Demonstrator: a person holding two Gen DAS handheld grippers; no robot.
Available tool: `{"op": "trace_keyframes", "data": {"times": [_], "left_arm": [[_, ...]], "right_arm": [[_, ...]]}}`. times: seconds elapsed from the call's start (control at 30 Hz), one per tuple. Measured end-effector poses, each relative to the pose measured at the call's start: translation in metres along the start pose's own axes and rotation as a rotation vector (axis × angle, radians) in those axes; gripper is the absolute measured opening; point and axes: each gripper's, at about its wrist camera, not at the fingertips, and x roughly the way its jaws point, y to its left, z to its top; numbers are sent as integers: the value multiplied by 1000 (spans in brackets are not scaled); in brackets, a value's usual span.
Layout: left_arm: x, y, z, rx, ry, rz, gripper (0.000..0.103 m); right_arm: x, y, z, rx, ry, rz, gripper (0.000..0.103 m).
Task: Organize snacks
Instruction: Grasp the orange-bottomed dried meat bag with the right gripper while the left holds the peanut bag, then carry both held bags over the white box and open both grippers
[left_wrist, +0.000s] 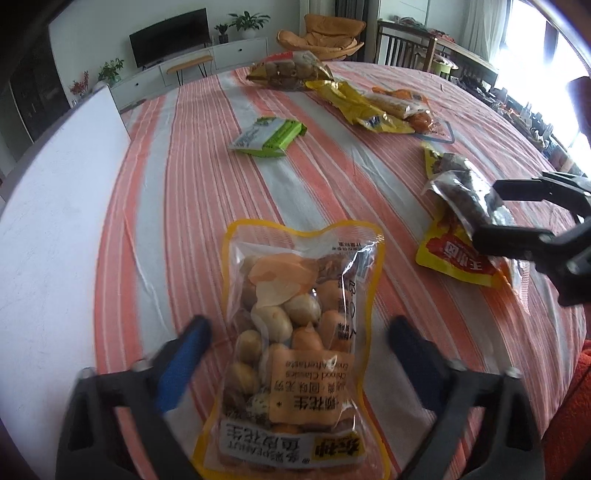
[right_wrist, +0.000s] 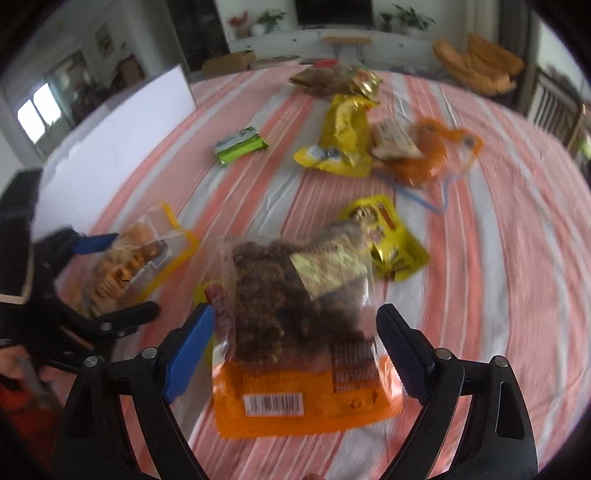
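Striped orange-and-white cloth (left_wrist: 192, 177) covers the table, with a white board (left_wrist: 62, 192) along its 9 o'clock edge and a living room with a dark screen (left_wrist: 170, 35) and potted plants behind.

From the left wrist camera, the left gripper (left_wrist: 295, 350) straddles the peanut bag (left_wrist: 295, 332), a clear pouch with a yellow border lying flat on the cloth at 6 o'clock. Its jaws stand apart on either side of the bag, with a gap on each side, so the pads do not press it.

At 3 o'clock in that view the right gripper (left_wrist: 491, 210) appears, its black fingers closed across a clear bag of dark snacks (left_wrist: 465, 184), lifted above a yellow-and-red packet (left_wrist: 458, 254).

From the right wrist camera, the bag of dark snacks with its orange end sits between the blue pads (right_wrist: 188, 350); the picture is blurred, and contact is hard to judge there.

Farther off, a green packet (left_wrist: 269, 136) lies at 12 o'clock, a yellow bag (left_wrist: 354, 107) and an orange pouch (left_wrist: 421, 118) at 1 o'clock, and a bag of brown nuts (left_wrist: 288, 70) at the far edge.
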Motion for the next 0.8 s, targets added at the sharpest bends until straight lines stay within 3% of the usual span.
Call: {"op": "trace_keyframes", "data": {"times": [0.03,0.07,0.1,0.13,0.17,0.23,0.33,0.37,0.4,0.43,0.53,0.6,0.7,0.73,0.8], "left_arm": [[-4,0,0,8,-5,6,57],[-4,1,0,10,7,3,56],[-5,3,0,8,6,-5,56],[-5,4,-1,4,2,-11,55],[-7,5,-2,-7,-2,-20,55],[-11,8,-3,-42,-10,-56,55],[-13,10,-8,-73,-13,-97,55],[-13,8,-9,-66,-19,-91,55],[-14,7,-10,-62,-23,-87,56],[-14,6,-10,-62,-24,-84,56],[-15,5,-11,-65,-25,-83,56],[-15,6,-12,-65,-24,-86,56],[-15,9,-11,-78,-20,-100,56],[-16,12,-12,-96,-21,-114,56],[-18,18,-16,-129,-29,-145,55]], "right_arm": [[0,1,4,5,5,0,88],[-2,-2,6,42,8,13,79],[-3,-5,6,71,13,12,53],[-7,-9,6,104,14,22,43],[-13,-14,5,141,1,26,2],[-20,-27,0,210,12,-5,2],[-30,-46,-12,305,-35,14,8],[-32,-51,-15,331,-44,4,29],[-34,-54,-16,350,-44,-9,81],[-33,-53,-15,353,-41,-6,94],[-25,-41,-3,306,-43,103,93],[-7,-25,4,238,8,138,93],[35,-1,12,57,130,-34,95],[36,-6,14,106,120,1,93],[26,-23,11,247,84,94,67]]}}
